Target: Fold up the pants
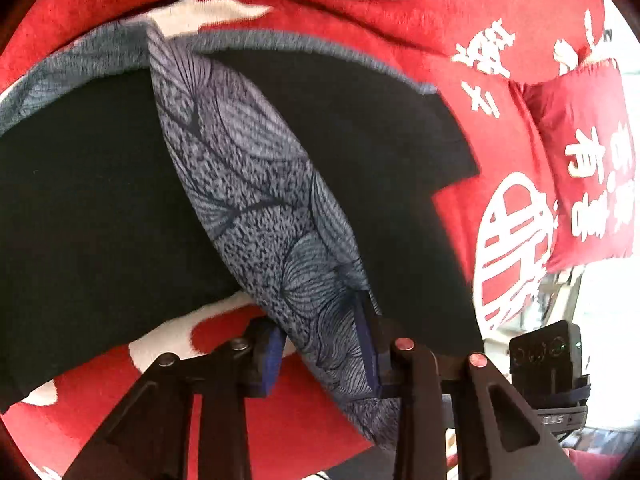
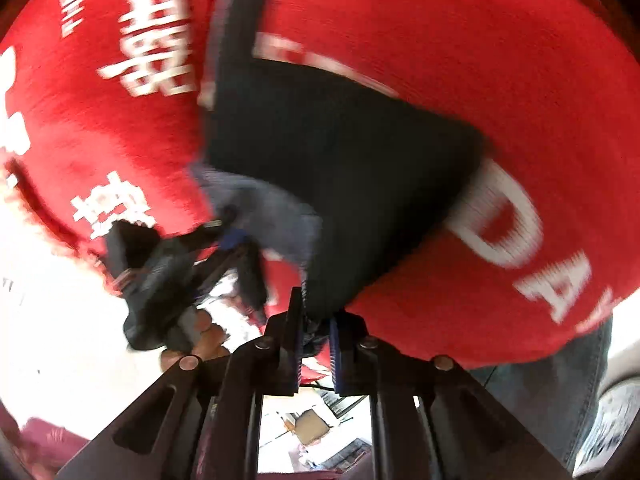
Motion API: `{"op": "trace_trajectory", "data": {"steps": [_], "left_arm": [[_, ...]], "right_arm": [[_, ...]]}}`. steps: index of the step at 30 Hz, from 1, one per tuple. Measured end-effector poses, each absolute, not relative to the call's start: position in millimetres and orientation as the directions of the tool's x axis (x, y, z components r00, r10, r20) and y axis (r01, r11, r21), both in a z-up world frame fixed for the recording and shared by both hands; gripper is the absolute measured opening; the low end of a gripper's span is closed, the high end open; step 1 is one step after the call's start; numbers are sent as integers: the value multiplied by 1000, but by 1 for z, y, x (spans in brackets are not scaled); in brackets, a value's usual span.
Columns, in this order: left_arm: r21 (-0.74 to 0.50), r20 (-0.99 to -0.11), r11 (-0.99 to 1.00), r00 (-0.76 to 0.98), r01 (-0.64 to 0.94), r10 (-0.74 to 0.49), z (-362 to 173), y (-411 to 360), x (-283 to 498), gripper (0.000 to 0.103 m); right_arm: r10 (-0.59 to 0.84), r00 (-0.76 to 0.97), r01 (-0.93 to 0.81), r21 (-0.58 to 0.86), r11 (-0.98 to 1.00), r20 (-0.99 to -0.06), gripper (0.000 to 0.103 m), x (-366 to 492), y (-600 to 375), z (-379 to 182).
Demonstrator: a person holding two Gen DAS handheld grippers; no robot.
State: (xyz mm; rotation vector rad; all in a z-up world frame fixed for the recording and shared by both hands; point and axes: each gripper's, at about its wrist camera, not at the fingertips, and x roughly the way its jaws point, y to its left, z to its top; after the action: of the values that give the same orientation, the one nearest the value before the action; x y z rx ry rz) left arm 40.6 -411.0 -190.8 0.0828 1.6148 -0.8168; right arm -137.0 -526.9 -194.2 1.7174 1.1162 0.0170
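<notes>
Clearly left gripper (image 1: 326,354) pinches grey leaf-print fold of black pants (image 1: 100,200); right gripper (image 2: 316,340) clamps dark hem; fuzzy red blanket (image 1: 400,40) beneath.

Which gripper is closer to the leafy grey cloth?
Left. The left gripper pinches the leafy grey cloth itself; the right gripper grips the black pants edge, away from it.

place: looked like a home bedroom | evidence: red blanket (image 1: 400,40) with white characters spread as bedding; matching red pillow (image 1: 588,160) beside it
</notes>
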Motion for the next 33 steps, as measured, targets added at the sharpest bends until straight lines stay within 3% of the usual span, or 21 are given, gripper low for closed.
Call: {"op": "trace_trajectory", "data": {"steps": [7,8,9,10,15,18,21,26,30,32,33], "left_arm": [[-383,-910,755,-79,533,-406,-144,-455,83,37],[-353,-917,764,-35,541,-398,-139,-464,93,46],[-320,-922,777,11,543,-388,-134,-471,103,75],[-295,-918,790,70,538,-390,-129,-476,114,83],[-225,-918,829,174,513,-356,-123,-483,155,83],[-180,-932,851,191,493,-308,-126,-471,162,83],[-124,-955,865,178,486,-236,-138,-454,155,83],[-41,-984,876,134,480,-120,-168,-429,131,83],[-35,-991,886,101,462,-92,-185,-421,125,83],[-31,-992,887,95,460,-83,-190,-420,125,83],[-29,-992,887,95,461,-82,-191,-420,125,83]], "right_arm": [[643,652,520,854,6,-402,12,-50,-620,-149],[635,658,511,859,17,-404,12,-38,-634,-148],[624,664,504,863,33,-411,12,-25,-652,-147],[612,665,508,860,50,-428,12,-14,-667,-147],[554,624,586,799,134,-551,18,41,-733,-168],[538,535,642,727,242,-652,37,61,-744,-174],[505,543,603,730,323,-671,45,58,-743,-157],[451,496,668,658,348,-742,46,20,-730,-154],[464,424,757,585,290,-778,46,-16,-725,-193],[474,435,770,589,244,-765,35,-19,-728,-214],[478,447,769,598,227,-756,7,-24,-731,-217]]}}
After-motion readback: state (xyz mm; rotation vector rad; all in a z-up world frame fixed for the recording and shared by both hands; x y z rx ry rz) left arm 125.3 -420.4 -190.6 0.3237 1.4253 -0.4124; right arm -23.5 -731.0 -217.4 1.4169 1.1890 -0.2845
